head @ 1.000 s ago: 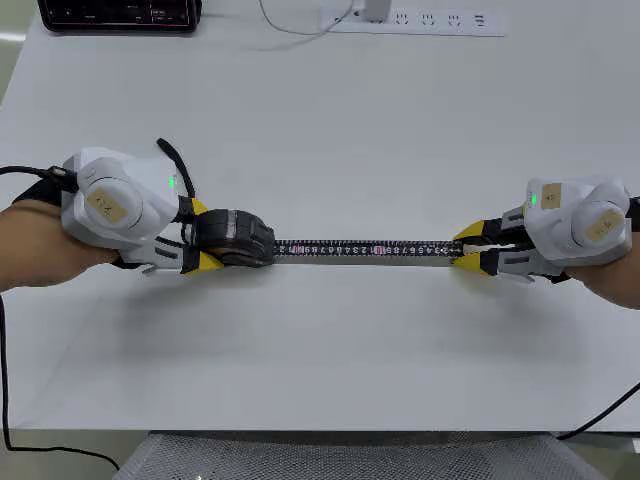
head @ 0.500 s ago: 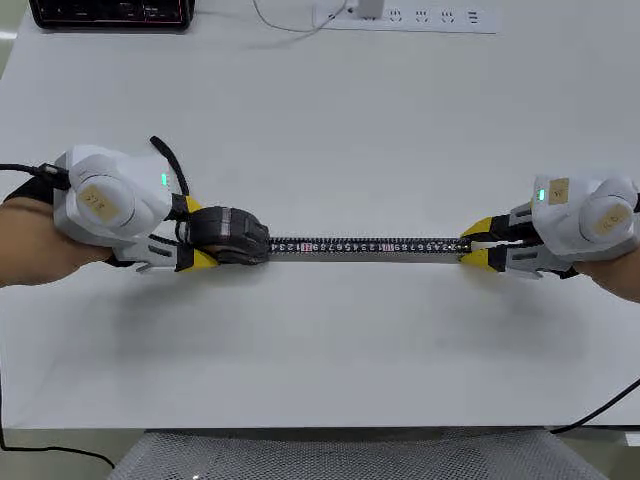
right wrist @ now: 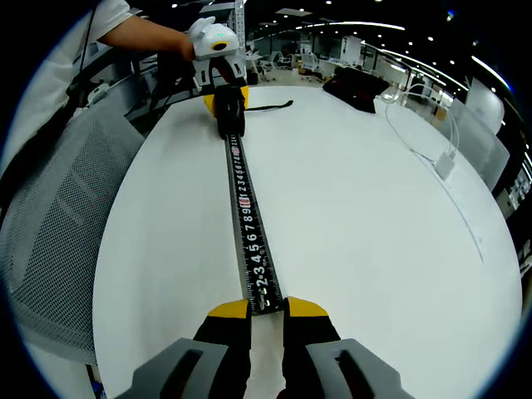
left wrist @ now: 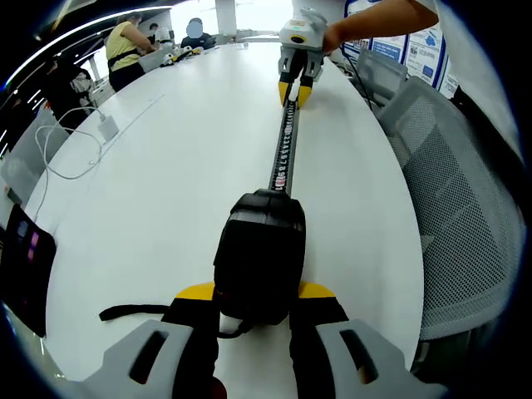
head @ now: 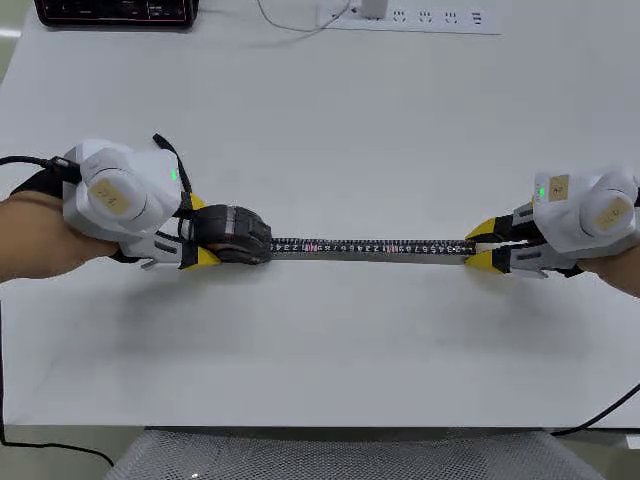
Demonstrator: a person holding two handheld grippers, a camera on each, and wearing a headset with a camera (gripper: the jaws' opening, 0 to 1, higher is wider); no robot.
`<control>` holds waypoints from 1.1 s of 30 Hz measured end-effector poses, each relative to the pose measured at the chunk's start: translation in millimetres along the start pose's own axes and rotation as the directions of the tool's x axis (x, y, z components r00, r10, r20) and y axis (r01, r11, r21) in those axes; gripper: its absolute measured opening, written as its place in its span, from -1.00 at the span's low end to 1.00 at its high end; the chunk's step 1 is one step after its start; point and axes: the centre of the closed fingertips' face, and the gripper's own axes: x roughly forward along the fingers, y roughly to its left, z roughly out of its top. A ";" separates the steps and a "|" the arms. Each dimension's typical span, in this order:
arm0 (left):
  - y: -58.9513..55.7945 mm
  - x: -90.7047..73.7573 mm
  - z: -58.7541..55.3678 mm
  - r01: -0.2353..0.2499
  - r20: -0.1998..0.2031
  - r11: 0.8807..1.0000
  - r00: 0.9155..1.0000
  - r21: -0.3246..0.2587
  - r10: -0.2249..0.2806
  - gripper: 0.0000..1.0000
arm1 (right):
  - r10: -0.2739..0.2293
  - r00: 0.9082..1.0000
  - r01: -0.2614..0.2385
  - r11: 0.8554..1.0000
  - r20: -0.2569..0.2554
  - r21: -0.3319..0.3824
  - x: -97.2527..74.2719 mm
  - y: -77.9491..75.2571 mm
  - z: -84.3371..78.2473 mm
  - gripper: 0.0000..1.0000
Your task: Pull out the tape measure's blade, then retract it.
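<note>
A black tape measure case (head: 230, 234) lies on the white table, with my left gripper (head: 200, 234) shut on its rear end; in the left gripper view the case (left wrist: 259, 253) sits between the yellow-tipped fingers (left wrist: 198, 293). Its dark numbered blade (head: 370, 246) runs out flat to the right. My right gripper (head: 482, 244) is shut on the blade's end; in the right gripper view the blade (right wrist: 249, 241) stretches away from my right gripper (right wrist: 266, 309) toward the far case (right wrist: 229, 106).
A white power strip (head: 415, 17) with its cable and a black device (head: 115, 12) lie at the table's (head: 330, 120) far edge. A mesh chair back (head: 340, 455) stands below the near edge. People sit far off in the left gripper view.
My right gripper has moved slightly further right, and the blade is drawn out a little longer. My left gripper still holds the case in about the same place.
</note>
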 end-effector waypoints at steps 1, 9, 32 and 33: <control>0.0 0.0 0.0 -0.002 -0.001 1.000 1.000 -0.002 0.002 -0.45 | 0.001 1.000 -0.001 1.000 -0.002 -0.004 -0.1 0.0 -0.1 -0.80; -0.1 -0.4 0.8 0.001 0.001 0.999 1.000 -0.032 -0.001 -0.43 | 0.010 1.000 -0.010 1.000 -0.026 -0.008 0.0 -0.1 -1.1 -0.78; -8.0 0.3 4.4 0.018 0.012 0.997 1.000 -0.074 -0.017 -0.15 | 0.037 0.999 -0.036 0.997 -0.009 0.070 3.0 3.9 4.7 -0.45; -8.0 0.2 4.3 0.018 0.013 0.997 1.000 -0.074 -0.017 -0.15 | 0.037 0.999 -0.036 0.997 -0.009 0.071 2.9 4.1 4.7 -0.45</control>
